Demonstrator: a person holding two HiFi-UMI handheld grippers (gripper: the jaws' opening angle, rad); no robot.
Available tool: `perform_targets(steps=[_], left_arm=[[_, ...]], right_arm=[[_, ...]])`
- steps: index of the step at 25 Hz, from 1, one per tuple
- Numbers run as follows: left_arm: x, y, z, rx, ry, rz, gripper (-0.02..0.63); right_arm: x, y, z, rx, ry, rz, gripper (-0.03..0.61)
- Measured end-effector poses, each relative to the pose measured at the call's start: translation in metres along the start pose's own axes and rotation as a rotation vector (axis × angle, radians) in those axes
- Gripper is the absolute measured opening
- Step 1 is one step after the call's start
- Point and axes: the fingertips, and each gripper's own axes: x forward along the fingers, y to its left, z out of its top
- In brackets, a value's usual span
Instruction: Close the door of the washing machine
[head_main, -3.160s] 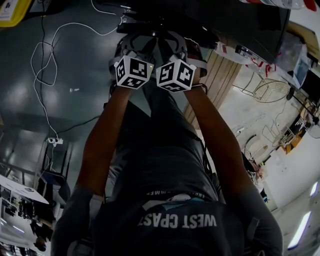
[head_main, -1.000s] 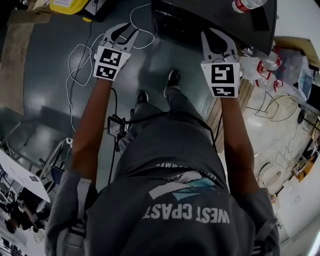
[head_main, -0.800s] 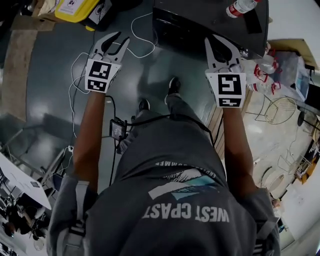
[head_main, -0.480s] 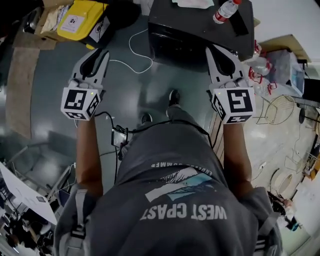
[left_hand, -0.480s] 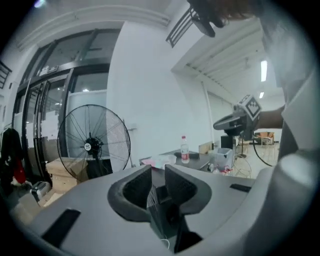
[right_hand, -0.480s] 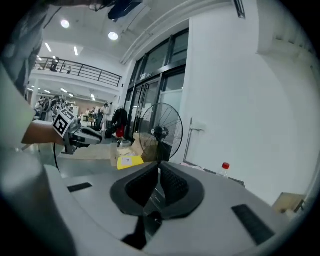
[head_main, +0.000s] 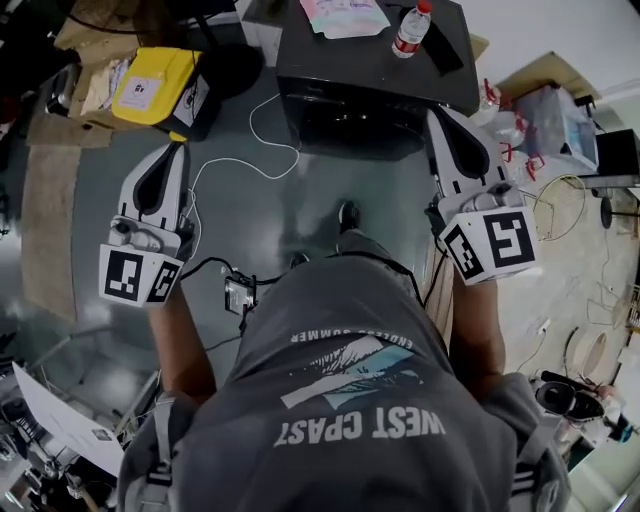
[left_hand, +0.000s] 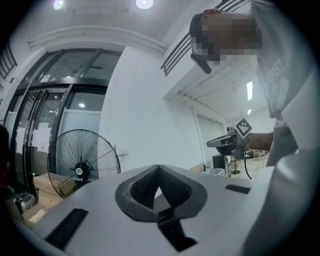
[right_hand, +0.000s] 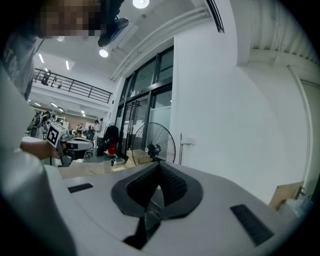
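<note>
The washing machine (head_main: 370, 90) is a black box at the top of the head view. Its dark front face (head_main: 355, 125) is toward me; the door's position cannot be made out. My left gripper (head_main: 175, 148) is held out over the grey floor, left of the machine, jaws shut and empty. My right gripper (head_main: 440, 115) is beside the machine's front right corner, also shut on nothing. In the left gripper view the pads (left_hand: 170, 182) meet at my left gripper (left_hand: 159, 167) against a white wall. The right gripper view shows my right gripper (right_hand: 160, 165) with tips together.
A water bottle (head_main: 410, 30) and a pink pouch (head_main: 345, 15) lie on the machine's top. A yellow case (head_main: 155, 85) and a white cable (head_main: 250, 150) are on the floor at left. A standing fan (left_hand: 82, 167) is by the wall. Wire baskets (head_main: 555, 195) stand at right.
Both grippers rose and swung from pointing down at the floor to level. The left jaws closed from partly open. More of the machine's top came into the head view.
</note>
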Motion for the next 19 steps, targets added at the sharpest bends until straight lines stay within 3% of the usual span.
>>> perform_targets(steps=[19], left_arm=[[-0.005,-0.021,-0.01,-0.003,0.026,-0.04,0.017]], right_arm=[[-0.02,0.008,-0.011,0.028,0.019,-0.009,0.027]])
